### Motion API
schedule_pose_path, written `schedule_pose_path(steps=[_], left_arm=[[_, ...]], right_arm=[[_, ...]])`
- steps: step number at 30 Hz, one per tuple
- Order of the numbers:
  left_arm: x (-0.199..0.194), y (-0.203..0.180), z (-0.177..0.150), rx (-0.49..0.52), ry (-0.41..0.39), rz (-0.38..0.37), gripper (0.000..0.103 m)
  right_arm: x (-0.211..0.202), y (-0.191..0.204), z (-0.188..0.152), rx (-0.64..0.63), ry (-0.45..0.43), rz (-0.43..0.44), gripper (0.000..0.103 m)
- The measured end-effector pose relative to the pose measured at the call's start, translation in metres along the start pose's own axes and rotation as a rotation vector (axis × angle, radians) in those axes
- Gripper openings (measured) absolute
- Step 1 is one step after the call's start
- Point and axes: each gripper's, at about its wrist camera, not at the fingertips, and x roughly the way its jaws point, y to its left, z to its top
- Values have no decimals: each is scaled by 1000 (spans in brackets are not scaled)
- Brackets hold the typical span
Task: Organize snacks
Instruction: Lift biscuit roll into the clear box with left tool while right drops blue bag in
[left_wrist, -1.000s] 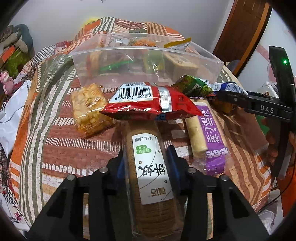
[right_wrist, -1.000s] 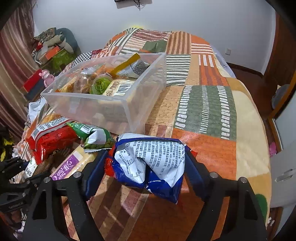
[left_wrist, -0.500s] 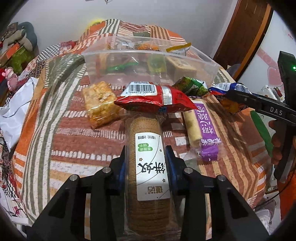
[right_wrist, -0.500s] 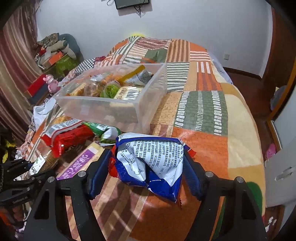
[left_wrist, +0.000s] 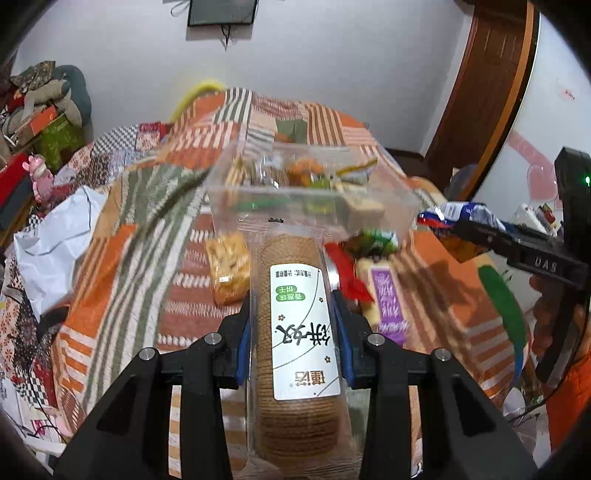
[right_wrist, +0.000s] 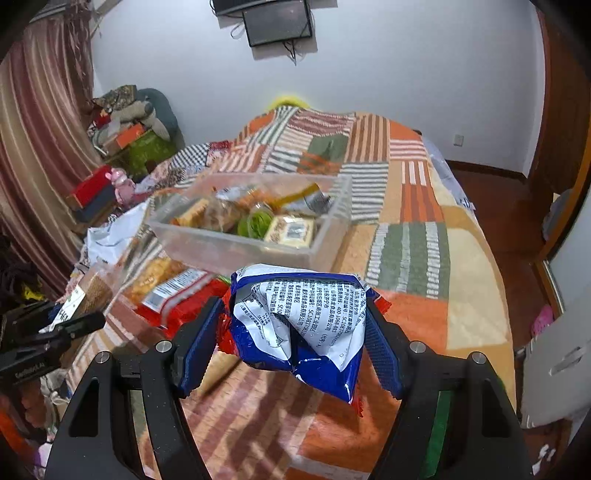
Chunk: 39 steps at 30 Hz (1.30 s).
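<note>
biscuit sleeve (left_wrist: 295, 332) clamped between left jaws, blue packet (right_wrist: 299, 325) between right jaws

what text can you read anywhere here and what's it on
"DAS", upside down: right gripper body.
"400 1068-883": back of the blue and white snack bag; its other print is too small.
Biscuit sleeve label: large Chinese characters, upside down.
Purple packet: blurred.

Bed (right_wrist: 410, 254) with patchwork striped cover. At frame centre, clear plastic bin (right_wrist: 236, 251) of snacks; lower left of it, red packet (right_wrist: 177, 299), yellow cracker packet (left_wrist: 227, 266) and purple-labelled packet (left_wrist: 388, 299).
</note>
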Motion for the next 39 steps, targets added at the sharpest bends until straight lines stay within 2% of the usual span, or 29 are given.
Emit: schedule_pose_path(steps=[11, 24, 29, 39], left_arm=[[-3, 6, 41, -14, -83, 0, 37], [35, 19, 95, -20, -106, 14, 37], [56, 28, 110, -19, -100, 22, 37], [105, 48, 126, -40, -51, 23, 37]], right_arm=[[3, 17, 23, -11, -54, 41, 70], [30, 36, 62, -44, -111, 67, 70], [50, 40, 73, -48, -98, 77, 70], [101, 54, 86, -85, -17, 106, 70]])
